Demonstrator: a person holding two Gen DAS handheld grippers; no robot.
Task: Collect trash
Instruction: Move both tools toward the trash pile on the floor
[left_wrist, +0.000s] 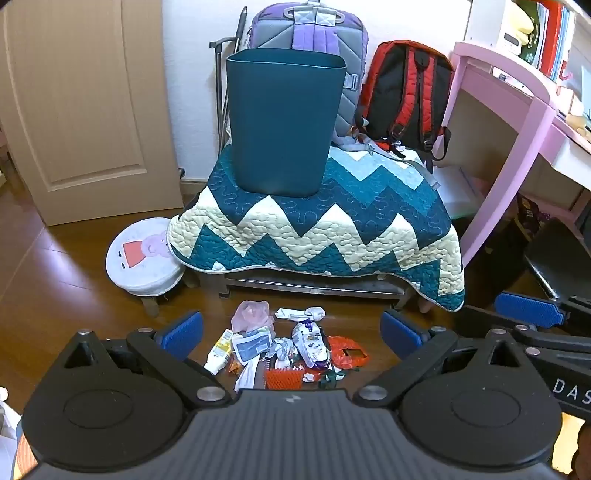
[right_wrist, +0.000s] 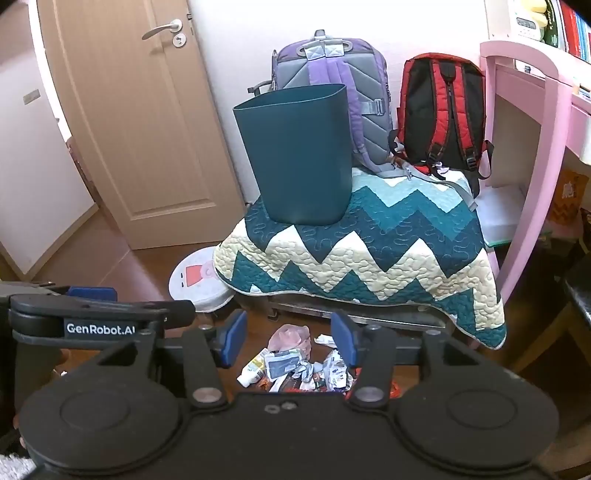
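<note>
1. On the floor, before the quilt-draped bench (left_wrist: 314, 236), the trash pile (left_wrist: 284, 350) is heaped.
2. Both the left gripper (left_wrist: 291, 332) and the right gripper (right_wrist: 288, 339) are held released, empty, above it.
3. One top piece should be pinched, then carried to the teal bin (left_wrist: 284, 122).

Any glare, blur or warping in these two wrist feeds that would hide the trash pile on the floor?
Left wrist view: sharp, evenly lit; fisheye bows the door and desk; the trash pile is clear between the open left gripper pads. Right wrist view: the wall is overexposed near the top, and the right gripper body hides the pile's lower edge.
</note>
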